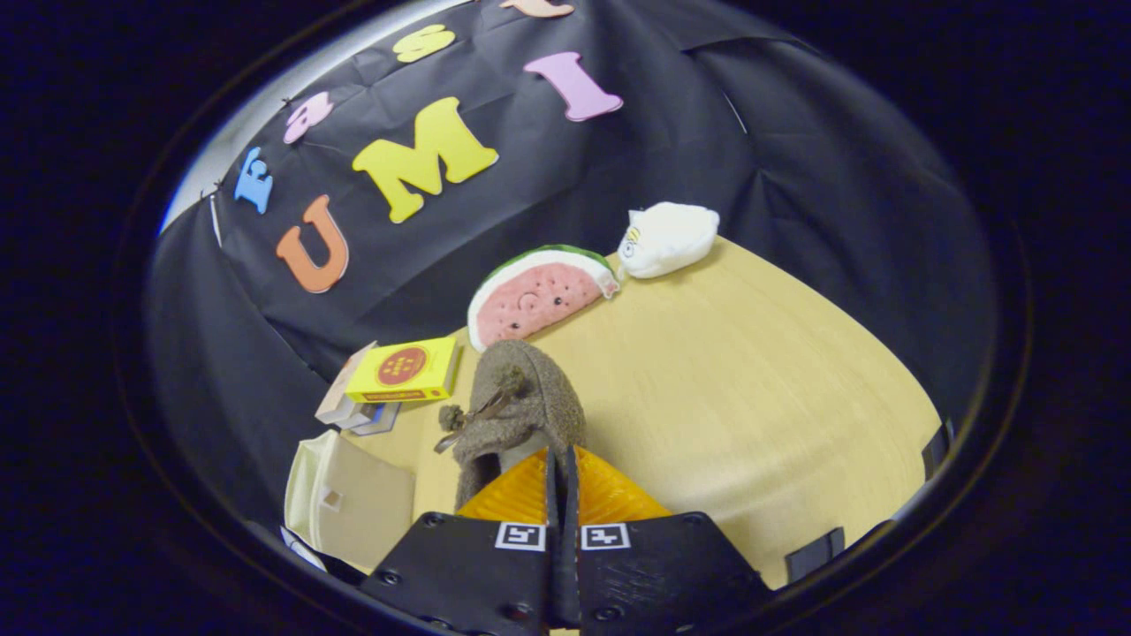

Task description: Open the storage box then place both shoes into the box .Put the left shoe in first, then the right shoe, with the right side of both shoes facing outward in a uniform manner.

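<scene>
A fuzzy grey-brown shoe with pompoms and a small bow hangs just ahead of my gripper, above the table. The two orange fingers are nearly together, pinching the shoe's rim at its opening. The cream storage box sits to the left of the fingers, low down; I see its pale panel with a small notch. Whether its lid is open cannot be made out from here.
The light wooden table spreads out to the right. A yellow box lies on a small stack of books beyond the storage box. A watermelon-slice plush and a white plush rest at the table's far edge.
</scene>
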A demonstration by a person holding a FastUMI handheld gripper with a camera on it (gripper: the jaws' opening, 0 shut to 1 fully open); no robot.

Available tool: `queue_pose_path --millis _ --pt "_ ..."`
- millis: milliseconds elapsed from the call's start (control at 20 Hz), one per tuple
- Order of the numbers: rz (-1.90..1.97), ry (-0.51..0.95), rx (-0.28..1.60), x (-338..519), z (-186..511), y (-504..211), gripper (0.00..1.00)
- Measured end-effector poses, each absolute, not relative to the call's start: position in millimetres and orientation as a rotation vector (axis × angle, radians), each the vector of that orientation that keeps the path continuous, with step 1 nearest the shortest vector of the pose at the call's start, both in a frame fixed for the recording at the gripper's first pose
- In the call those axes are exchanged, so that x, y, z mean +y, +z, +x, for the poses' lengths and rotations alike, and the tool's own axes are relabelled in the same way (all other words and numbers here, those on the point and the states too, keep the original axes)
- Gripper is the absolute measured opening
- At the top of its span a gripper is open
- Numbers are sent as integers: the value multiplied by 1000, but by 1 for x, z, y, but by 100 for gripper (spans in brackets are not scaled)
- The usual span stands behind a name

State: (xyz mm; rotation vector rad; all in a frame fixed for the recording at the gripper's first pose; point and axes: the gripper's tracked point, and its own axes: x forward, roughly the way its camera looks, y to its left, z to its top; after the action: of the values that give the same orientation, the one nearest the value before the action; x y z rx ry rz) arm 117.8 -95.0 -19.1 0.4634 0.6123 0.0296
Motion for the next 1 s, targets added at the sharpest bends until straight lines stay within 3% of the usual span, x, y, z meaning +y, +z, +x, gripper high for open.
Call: queue_pose_path --millis 450,1000 --pt "481 147 589 51 96 34 0" --pt "500 259 563 207 87 50 0"
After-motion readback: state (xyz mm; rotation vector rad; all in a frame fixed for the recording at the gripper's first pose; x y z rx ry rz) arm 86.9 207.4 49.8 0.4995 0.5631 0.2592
